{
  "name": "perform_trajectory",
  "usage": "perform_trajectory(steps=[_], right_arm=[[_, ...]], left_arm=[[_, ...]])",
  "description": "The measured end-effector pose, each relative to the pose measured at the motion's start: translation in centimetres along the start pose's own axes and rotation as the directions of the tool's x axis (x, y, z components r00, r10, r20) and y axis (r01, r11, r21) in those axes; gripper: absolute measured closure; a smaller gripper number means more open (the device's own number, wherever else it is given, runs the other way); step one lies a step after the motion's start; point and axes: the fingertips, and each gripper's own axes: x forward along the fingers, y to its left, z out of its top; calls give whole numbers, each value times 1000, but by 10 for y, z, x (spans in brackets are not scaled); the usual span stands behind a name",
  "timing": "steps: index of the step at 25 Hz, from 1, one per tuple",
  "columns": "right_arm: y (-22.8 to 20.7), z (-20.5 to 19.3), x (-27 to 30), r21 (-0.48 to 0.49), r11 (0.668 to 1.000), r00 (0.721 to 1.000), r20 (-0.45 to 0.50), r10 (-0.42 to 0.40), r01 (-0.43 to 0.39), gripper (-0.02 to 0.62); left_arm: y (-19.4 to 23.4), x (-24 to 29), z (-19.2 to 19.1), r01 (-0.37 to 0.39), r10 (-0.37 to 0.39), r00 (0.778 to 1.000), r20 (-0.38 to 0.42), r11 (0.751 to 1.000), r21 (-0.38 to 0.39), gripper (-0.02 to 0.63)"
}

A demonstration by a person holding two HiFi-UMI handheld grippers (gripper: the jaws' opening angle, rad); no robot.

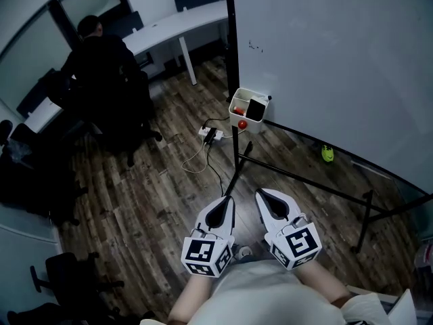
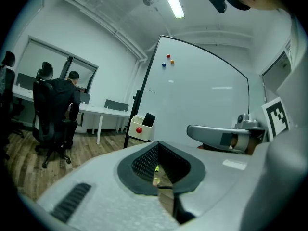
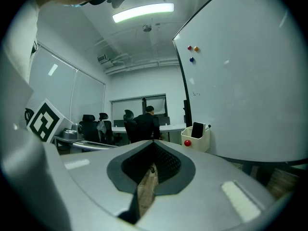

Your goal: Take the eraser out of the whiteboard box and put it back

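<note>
Not yet begun: eraser untouched in its box
The black eraser [image 1: 256, 108] stands in the whiteboard box [image 1: 237, 101], well apart from the left claw [image 1: 226, 203] and right claw [image 1: 264, 198], both pressed together and empty; lifting out and returning remain

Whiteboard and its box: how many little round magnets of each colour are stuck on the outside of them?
Red: 2, an upper red magnet on the whiteboard and a lower red magnet on the front of the box
Orange magnet: 1
Blue magnet: 1
Total: 4
</note>
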Motion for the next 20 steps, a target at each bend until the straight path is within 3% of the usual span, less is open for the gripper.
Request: perform_trajectory(steps=[7, 20], right_arm=[[-13, 4, 4, -1, 1000, 1000, 9, -25, 25, 592], [-65, 28, 49, -49, 999, 999, 35, 14, -13, 592]], left_arm=[[8, 10, 5, -1, 1, 1000, 5, 1000, -2, 601], [21, 70, 28, -18, 17, 1000, 17, 1000, 17, 601]])
